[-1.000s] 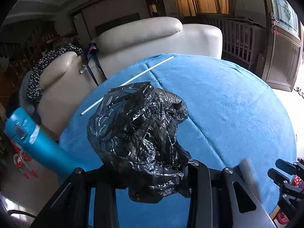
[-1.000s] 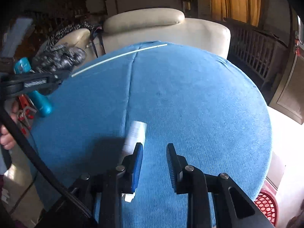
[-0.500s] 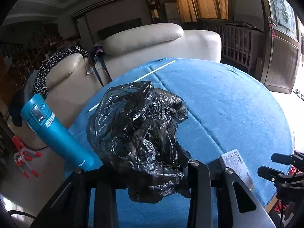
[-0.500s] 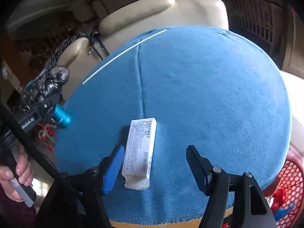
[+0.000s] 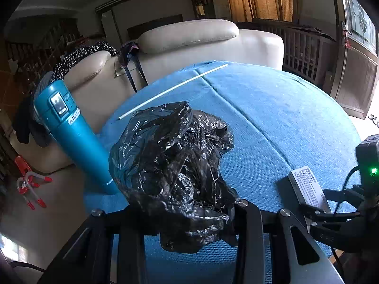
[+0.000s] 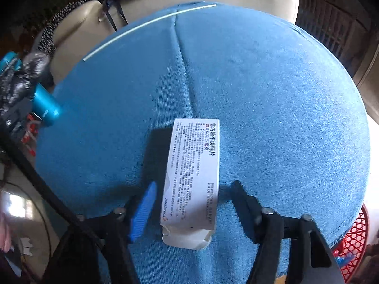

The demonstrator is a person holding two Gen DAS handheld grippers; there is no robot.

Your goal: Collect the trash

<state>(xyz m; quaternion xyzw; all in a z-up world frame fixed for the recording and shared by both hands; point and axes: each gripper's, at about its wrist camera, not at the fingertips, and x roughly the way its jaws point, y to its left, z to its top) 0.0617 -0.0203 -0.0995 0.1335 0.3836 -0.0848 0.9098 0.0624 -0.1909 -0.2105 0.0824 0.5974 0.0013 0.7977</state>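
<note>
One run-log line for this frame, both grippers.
left gripper: shut on black bag | right gripper: open, closing, straddling white box, no contact | box on blue cloth

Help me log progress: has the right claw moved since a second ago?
Yes. The right claw dropped toward the blue tablecloth, and its jaws, now closing, straddle the white box without touching it.

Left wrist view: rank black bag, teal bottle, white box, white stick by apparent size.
1. black bag, though it is nearest the camera
2. teal bottle
3. white box, partly hidden
4. white stick, long but thinnest
</note>
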